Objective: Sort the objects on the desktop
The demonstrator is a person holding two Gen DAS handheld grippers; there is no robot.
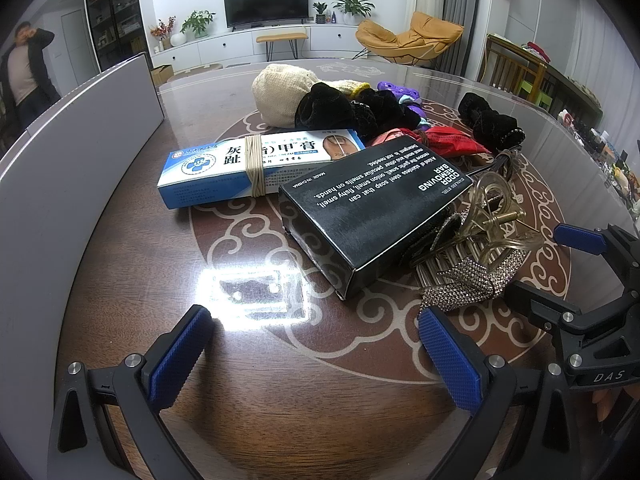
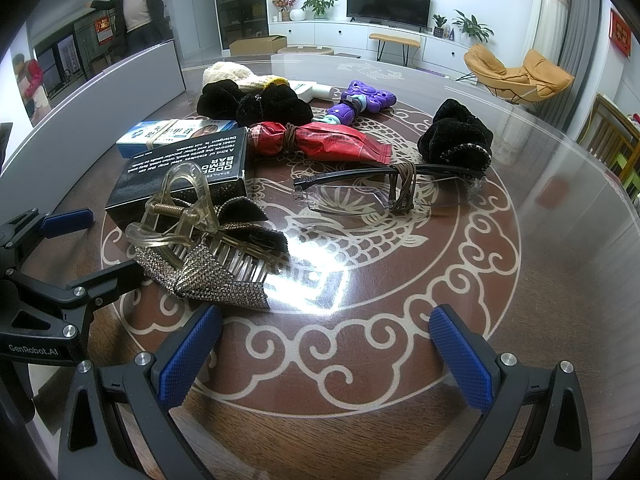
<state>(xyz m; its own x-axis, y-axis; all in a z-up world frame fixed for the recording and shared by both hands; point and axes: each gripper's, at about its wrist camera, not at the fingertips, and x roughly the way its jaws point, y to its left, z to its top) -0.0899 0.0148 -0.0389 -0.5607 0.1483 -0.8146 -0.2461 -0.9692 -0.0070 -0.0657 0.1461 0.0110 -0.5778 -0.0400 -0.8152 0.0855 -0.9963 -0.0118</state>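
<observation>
A pile of small objects lies on the patterned table. A black soap box [image 1: 368, 204] [image 2: 184, 176] sits beside a blue-white cream box [image 1: 256, 168] [image 2: 176, 134] bound with a rubber band. A rhinestone hair clip [image 1: 476, 256] [image 2: 208, 248] lies against the black box. Glasses [image 2: 380, 192], a red packet [image 2: 320, 140], black scrunchies [image 2: 456, 136] and a purple toy [image 2: 360, 104] lie farther back. My left gripper [image 1: 316, 356] is open and empty, just short of the black box. My right gripper [image 2: 324, 356] is open and empty, near the hair clip.
A grey board [image 1: 72, 152] [image 2: 100, 96] stands along the table's left side. A cream knitted item [image 1: 284, 92] [image 2: 232, 74] lies at the back of the pile. A person stands far left. Chairs stand beyond the right table edge [image 1: 560, 120].
</observation>
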